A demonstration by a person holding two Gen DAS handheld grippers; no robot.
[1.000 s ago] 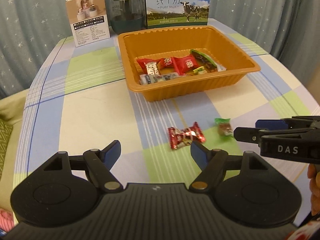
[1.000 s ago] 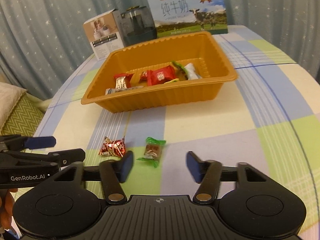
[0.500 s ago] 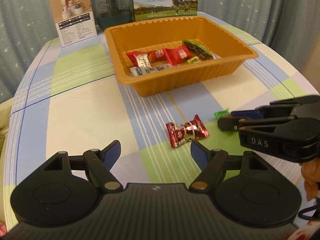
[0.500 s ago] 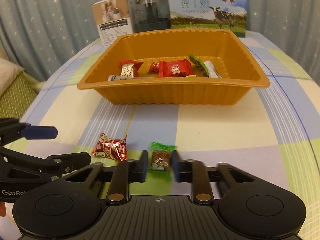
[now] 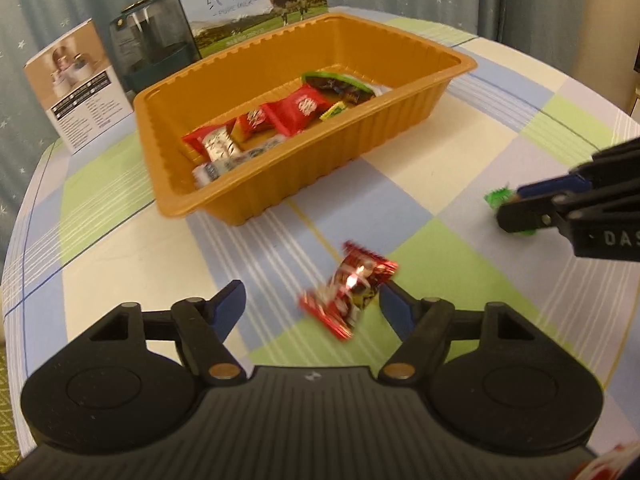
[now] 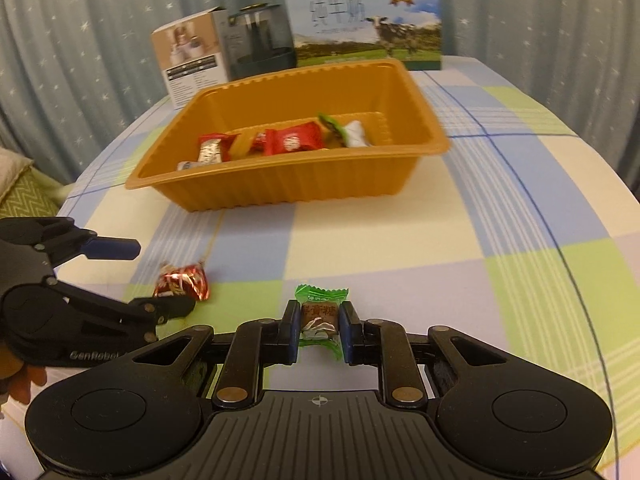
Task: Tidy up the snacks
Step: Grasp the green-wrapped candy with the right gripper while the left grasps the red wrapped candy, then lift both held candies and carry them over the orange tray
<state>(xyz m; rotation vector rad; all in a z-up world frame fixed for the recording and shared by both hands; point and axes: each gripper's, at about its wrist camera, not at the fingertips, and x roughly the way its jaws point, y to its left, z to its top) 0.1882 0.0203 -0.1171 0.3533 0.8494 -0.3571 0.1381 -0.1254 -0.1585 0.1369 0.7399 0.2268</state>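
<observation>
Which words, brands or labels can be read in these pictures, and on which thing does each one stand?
"纯牛奶" and "PURE MILK": milk carton behind the orange tray.
"DAS": side of the right gripper, cut off at the frame edge.
"GenRobot": side of the left gripper, partly hidden.
"膏糖": green-wrapped candy; the first character is unclear.
White box: print too small to read.
Red foil candy and tray snacks: blurred.

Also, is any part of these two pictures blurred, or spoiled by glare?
Left wrist view: the red candy is smeared by motion blur, with a bright glint on its foil. Right wrist view: the green candy between the right gripper fingers is sharp; the orange tray is slightly soft. Both views bend straight lines.
</observation>
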